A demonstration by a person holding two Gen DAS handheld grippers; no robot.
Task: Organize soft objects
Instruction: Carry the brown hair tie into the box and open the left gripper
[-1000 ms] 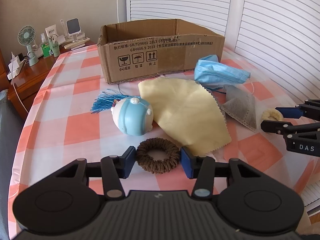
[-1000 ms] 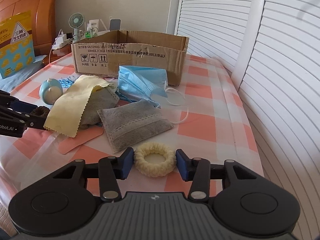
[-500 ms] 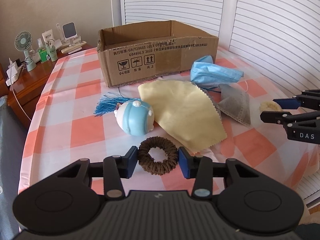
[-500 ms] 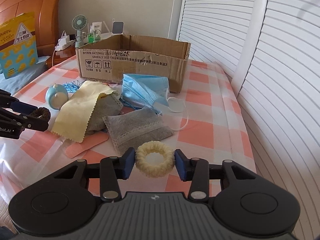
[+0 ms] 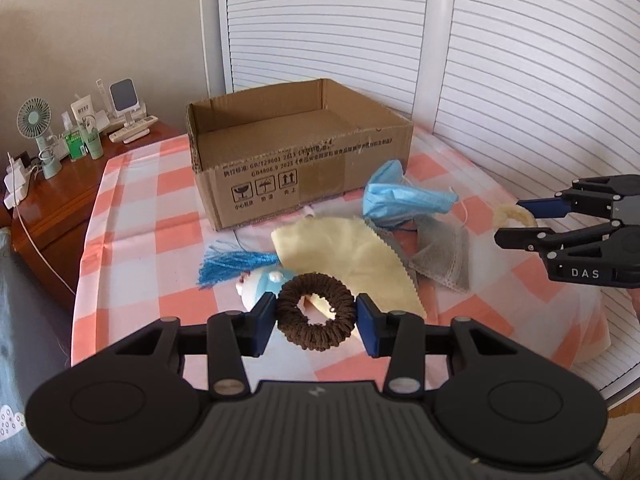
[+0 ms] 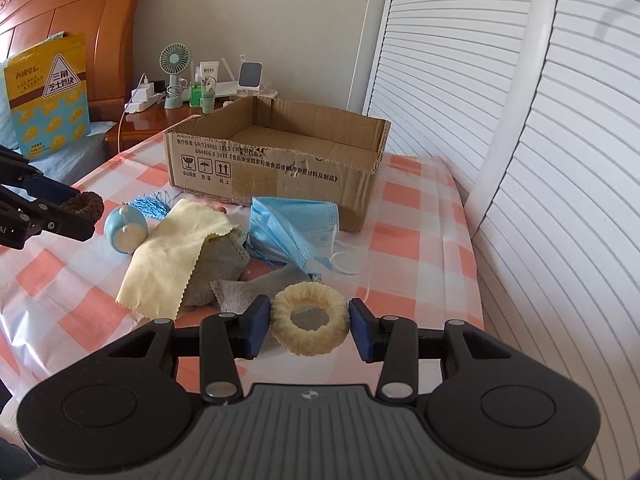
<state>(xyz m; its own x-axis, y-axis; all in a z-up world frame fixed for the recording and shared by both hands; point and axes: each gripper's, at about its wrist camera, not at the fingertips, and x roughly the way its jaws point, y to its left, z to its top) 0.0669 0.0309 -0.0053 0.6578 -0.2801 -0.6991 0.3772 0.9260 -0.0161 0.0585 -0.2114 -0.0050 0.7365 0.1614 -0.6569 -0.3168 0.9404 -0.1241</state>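
Table (image 6: 412,216) under a pink-and-white checked cloth; white louvred doors (image 6: 560,160) behind, wooden nightstand (image 5: 52,208) at upper left. Open corrugated cardboard box (image 5: 300,160) at centre. Blue round toy (image 5: 256,286) partly hidden behind the left tool (image 5: 316,314), which clamps a brown ribbed scrunchie (image 5: 316,312) clear of the cloth. Right tool (image 6: 308,326) clamps a cream fuzzy scrunchie (image 6: 309,323). Pinked yellow cloth (image 6: 168,256) overlaps the grey pouch (image 6: 216,276); crumpled blue mask (image 6: 292,228) lies before the box.
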